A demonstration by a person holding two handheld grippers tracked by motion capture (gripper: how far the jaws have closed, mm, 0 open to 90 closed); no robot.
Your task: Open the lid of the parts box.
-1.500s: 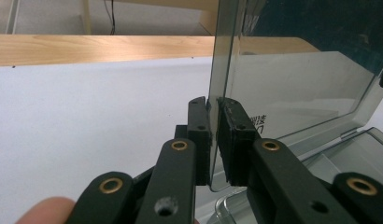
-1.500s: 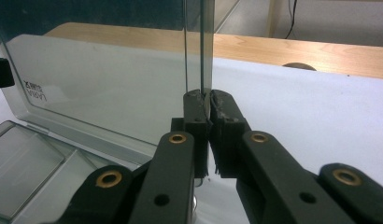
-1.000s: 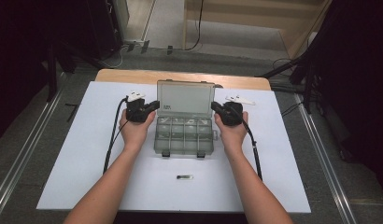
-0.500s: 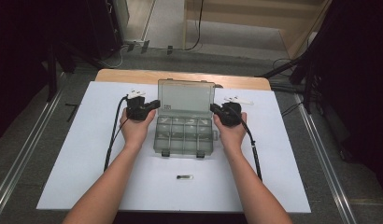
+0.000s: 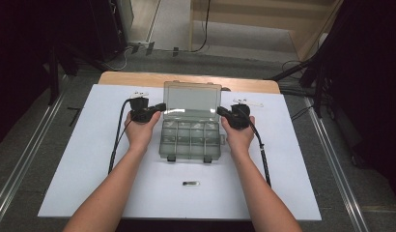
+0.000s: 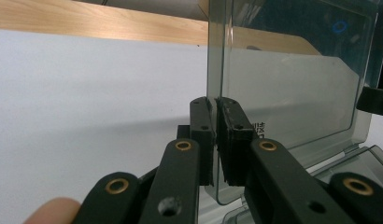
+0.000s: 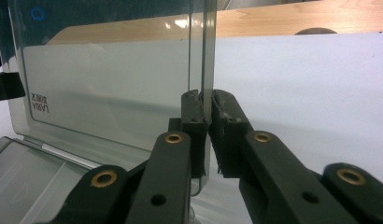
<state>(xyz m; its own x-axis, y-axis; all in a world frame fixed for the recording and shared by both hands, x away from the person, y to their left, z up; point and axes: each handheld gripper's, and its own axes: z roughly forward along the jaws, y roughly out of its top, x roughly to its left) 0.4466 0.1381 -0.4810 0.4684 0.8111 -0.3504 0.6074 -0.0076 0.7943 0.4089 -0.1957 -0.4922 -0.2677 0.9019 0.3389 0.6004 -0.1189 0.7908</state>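
Forearms come in from the near edge of the desk (image 5: pixel 80 159), one hand on each claw. Small dark item (image 5: pixel 190 183) lies on the white sheet nearest the person, between the forearms and well short of both claws. Compartment box (image 5: pixel 190 139), clear grey plastic, sits between the two claws, its base flat with divided cells and two latches on the near rim. Left claw (image 5: pixel 161 106) is clenched on the left edge of the lid (image 5: pixel 192 100); in the left gripper view the two black jaws pinch that edge with the pane (image 6: pixel 292 93) standing upright just right of the pads. Right claw (image 5: pixel 220 110) is clenched on the lid's right edge; in the right gripper view the jaws close around the thin edge, pane (image 7: pixel 110 79) upright to the left of the pads, mirrored lettering low on it. Lid stands raised, tilted back from the base, hinged at the far side. A cable trails back from each claw along the forearm. Beyond the claws, a wooden strip (image 5: pixel 138 77) runs past the white sheet's far edge.
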